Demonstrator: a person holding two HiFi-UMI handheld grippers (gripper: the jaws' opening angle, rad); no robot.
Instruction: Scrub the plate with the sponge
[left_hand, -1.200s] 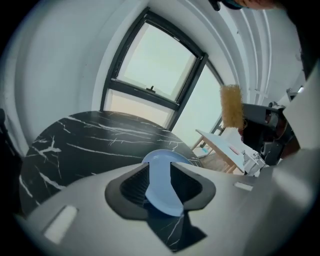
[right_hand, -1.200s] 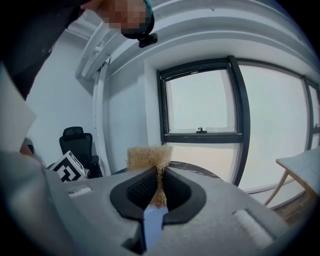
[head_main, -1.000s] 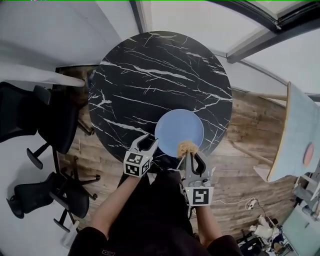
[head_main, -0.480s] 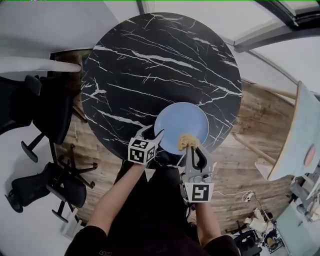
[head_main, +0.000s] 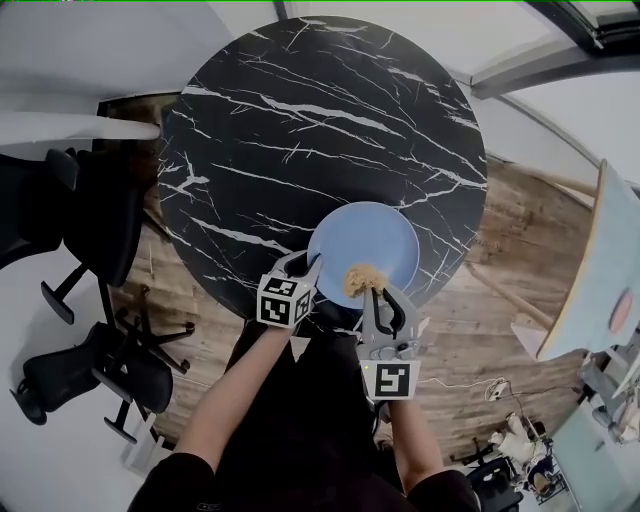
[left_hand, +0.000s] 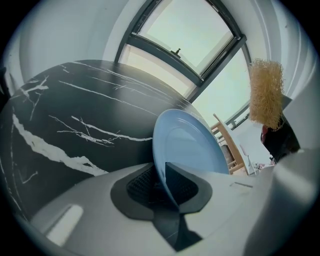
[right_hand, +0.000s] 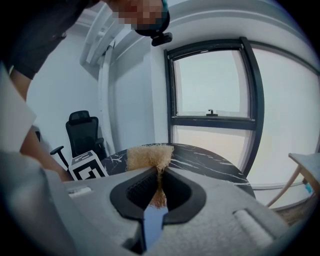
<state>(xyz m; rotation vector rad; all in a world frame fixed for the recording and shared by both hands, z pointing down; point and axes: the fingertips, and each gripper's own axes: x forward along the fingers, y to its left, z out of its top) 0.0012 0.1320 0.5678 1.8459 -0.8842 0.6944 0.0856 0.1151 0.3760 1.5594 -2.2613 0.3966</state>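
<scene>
Pale blue round plate (head_main: 372, 232) sits on the round black white-veined marble table (head_main: 300, 120), at the edge nearest the person. The left gripper (head_main: 305, 266) has just been closing its jaws, and they now pinch the plate's near-left rim. The right gripper (head_main: 379, 293) is clamped on a tan fibrous sponge (head_main: 363, 277), which lies over the plate's near part, just beside the left gripper.

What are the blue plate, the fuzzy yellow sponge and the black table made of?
The plate looks like smooth plastic or glazed ceramic: even pale blue, thin rim, soft sheen; I cannot tell which. The sponge looks like coarse plant fibre, maybe loofah: tan, frizzy strands. The table looks like polished black marble or a printed imitation: white veins.
</scene>
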